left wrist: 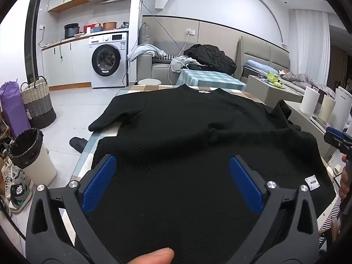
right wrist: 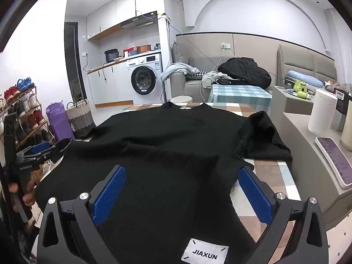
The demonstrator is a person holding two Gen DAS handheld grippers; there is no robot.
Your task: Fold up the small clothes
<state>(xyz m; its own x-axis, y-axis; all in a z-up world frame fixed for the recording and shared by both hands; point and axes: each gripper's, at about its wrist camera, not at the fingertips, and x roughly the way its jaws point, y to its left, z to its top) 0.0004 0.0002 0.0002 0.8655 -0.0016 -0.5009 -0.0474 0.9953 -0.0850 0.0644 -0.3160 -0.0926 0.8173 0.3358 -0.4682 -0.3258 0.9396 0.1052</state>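
Observation:
A black knit sweater (left wrist: 187, 132) lies spread flat on a table with a checked cloth (right wrist: 270, 173), its collar at the far end and its hem toward me. One sleeve (left wrist: 114, 114) reaches left; the other (right wrist: 264, 136) lies crumpled on the right. A white "JIAXUN" label (right wrist: 204, 254) sits at the near hem. My left gripper (left wrist: 172, 159) hovers open over the hem's left part, with nothing between its blue pads (left wrist: 100, 182). My right gripper (right wrist: 182, 169) stands open over the right part of the hem, also empty. A thumb (left wrist: 154, 256) shows at the bottom edge.
On the floor to the left stand a lined trash bin (left wrist: 30, 154), a woven basket (left wrist: 38, 103), a slipper (left wrist: 77, 143) and a shoe rack (right wrist: 24, 114). A grey counter on the right carries white cylinders (right wrist: 322, 112) and a flat scale (right wrist: 336, 160). A second checked table (right wrist: 239, 92) stands behind.

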